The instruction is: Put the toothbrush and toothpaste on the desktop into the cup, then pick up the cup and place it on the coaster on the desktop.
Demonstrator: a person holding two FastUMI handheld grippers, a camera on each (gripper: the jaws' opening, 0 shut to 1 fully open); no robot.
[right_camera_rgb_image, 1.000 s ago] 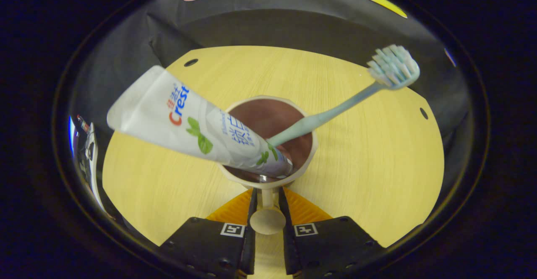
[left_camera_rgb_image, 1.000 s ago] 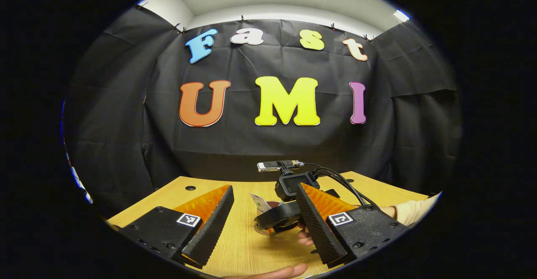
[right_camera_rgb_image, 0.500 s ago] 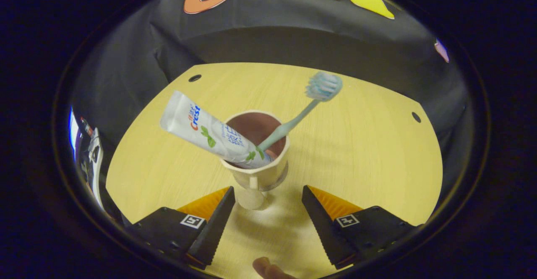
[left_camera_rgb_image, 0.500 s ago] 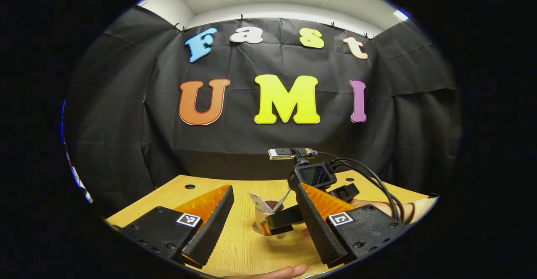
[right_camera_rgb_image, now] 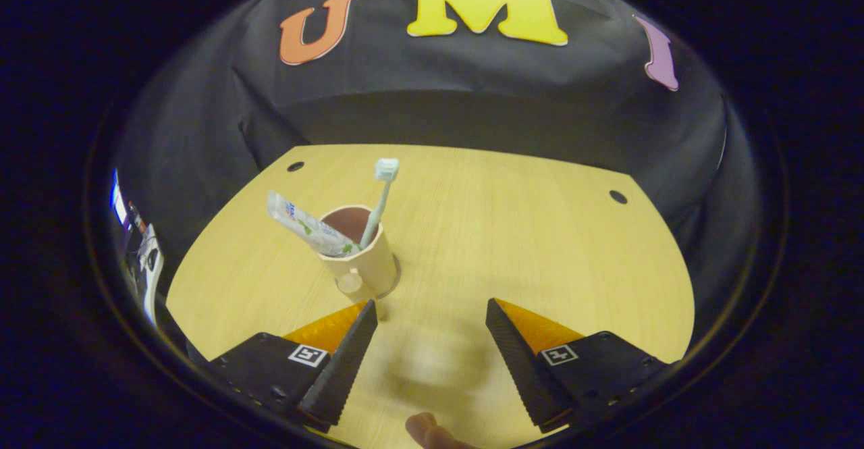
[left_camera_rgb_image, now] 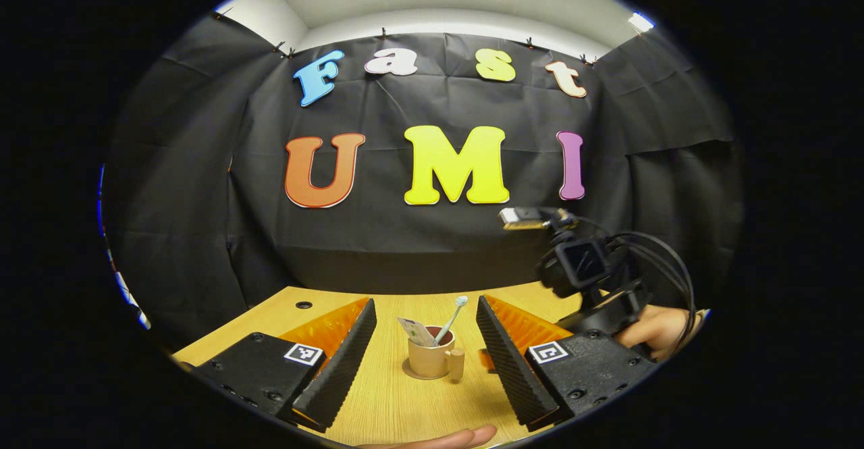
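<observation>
Your left gripper view sits low over the desk (left_camera_rgb_image: pixel 391 402), facing the back wall almost level. Your right gripper view looks down from higher up; both share the cup (left_camera_rgb_image: pixel 427 359) (right_camera_rgb_image: pixel 364 256), farther from the right.

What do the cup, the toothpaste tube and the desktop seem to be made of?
Cup: probably matte plastic or glazed ceramic, with a smooth beige outside, a darker brown inside and a moulded knob handle.
Toothpaste tube: likely a soft laminate, with a glossy printed skin and a flat crimped end.
Desktop: wood or wood-look laminate, showing pale straight grain and little glare.
</observation>
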